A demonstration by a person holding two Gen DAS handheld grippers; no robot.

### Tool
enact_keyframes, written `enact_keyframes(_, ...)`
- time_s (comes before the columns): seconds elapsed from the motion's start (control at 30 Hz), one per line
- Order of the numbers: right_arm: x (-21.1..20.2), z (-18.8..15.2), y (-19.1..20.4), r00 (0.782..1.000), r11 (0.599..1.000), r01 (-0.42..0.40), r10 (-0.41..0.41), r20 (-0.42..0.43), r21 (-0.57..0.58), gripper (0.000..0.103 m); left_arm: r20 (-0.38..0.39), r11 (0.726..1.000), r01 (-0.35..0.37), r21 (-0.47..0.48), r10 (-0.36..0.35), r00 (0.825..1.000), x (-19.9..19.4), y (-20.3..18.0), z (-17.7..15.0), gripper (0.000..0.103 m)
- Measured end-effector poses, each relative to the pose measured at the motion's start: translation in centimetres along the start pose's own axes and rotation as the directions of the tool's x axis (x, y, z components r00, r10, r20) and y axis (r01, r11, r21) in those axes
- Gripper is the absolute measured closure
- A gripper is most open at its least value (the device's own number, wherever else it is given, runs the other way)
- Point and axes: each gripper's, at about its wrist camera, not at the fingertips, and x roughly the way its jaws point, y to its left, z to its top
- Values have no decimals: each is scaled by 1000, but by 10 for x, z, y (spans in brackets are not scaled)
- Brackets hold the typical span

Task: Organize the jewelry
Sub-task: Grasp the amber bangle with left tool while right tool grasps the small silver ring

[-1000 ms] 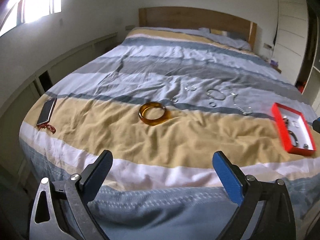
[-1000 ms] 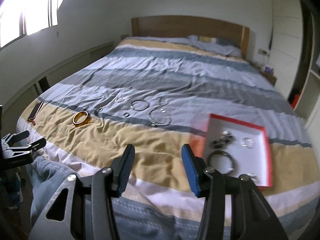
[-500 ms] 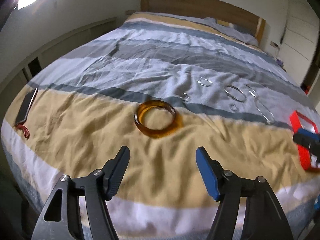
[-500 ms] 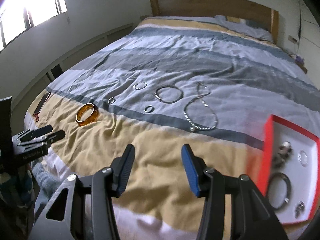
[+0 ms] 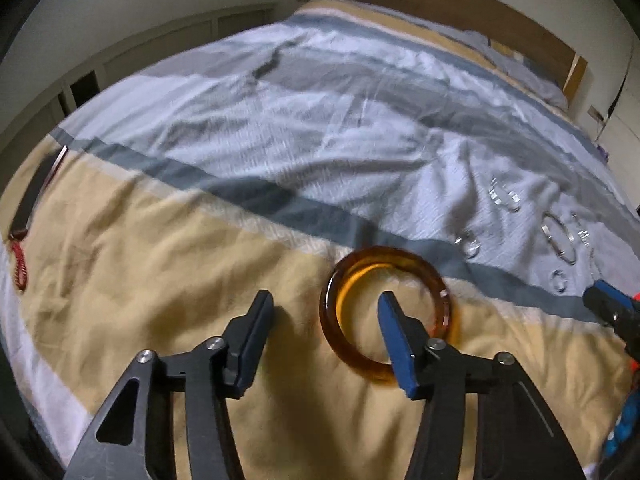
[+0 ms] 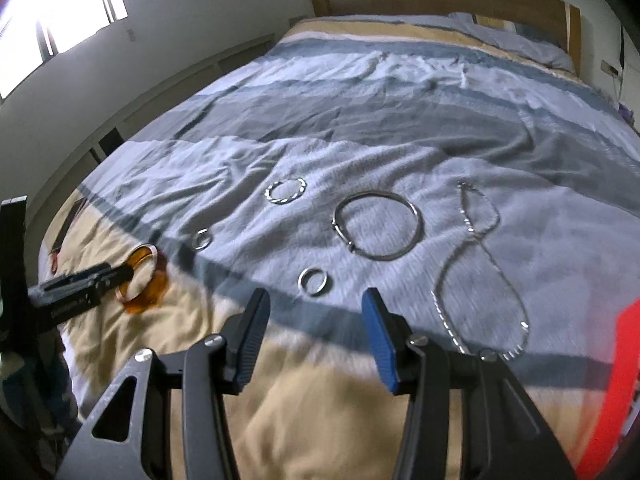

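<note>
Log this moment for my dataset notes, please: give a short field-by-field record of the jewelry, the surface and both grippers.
surface: striped duvet on a bed
amber bangle: lies flat on the tan stripe
left gripper: jaws closing, straddling the bangle's near rim, one finger inside the ring, not yet pressing
right gripper: part open, empty, above the duvet, just short of a small silver ring
loose silver pieces: large bangle, chain necklace, twisted ring
red box: at the right edge, contents not visible

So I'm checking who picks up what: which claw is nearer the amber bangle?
Left. The left claw straddles the amber bangle's rim, one finger inside the ring, jaws closing. The right claw hangs over the small silver ring, well apart.
</note>
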Motion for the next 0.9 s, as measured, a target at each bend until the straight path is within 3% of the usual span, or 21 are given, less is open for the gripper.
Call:
enact_keyframes(0.2,33,4,-1,999,1000,7,-8,-42,-21,59,-9,1000,-21,4,21,1000,15,-2,-4,52)
enact_keyframes(0.37,42,-1,4,998,998,27,-30,-47,-55,84,2,998,-52,28,52,999,19,-6,-5,54)
enact_keyframes(0.4,42,-2,4,999,998,25,-27,-47,-59,84,6,998,-57,34,57,998,18,-7,-6,56)
enact_keyframes(0.47,39,-5,5,999,998,14,-17,-46,-66,84,12,997,-57,45,56,998,17,-9,-5,77)
enact_keyframes(0.53,36,-5,7,999,998,6,-9,-44,-67,84,22,998,-49,50,48,999,13,-11,-4,92)
enact_keyframes(0.67,17,-12,13,1000,998,-19,18,-26,-59,84,23,1000,-11,6,11,1000,0,-5,-7,93)
enact_keyframes(0.9,-35,-31,25,999,998,-44,45,12,-48,84,37,1000,9,16,-10,999,-33,-6,-18,93)
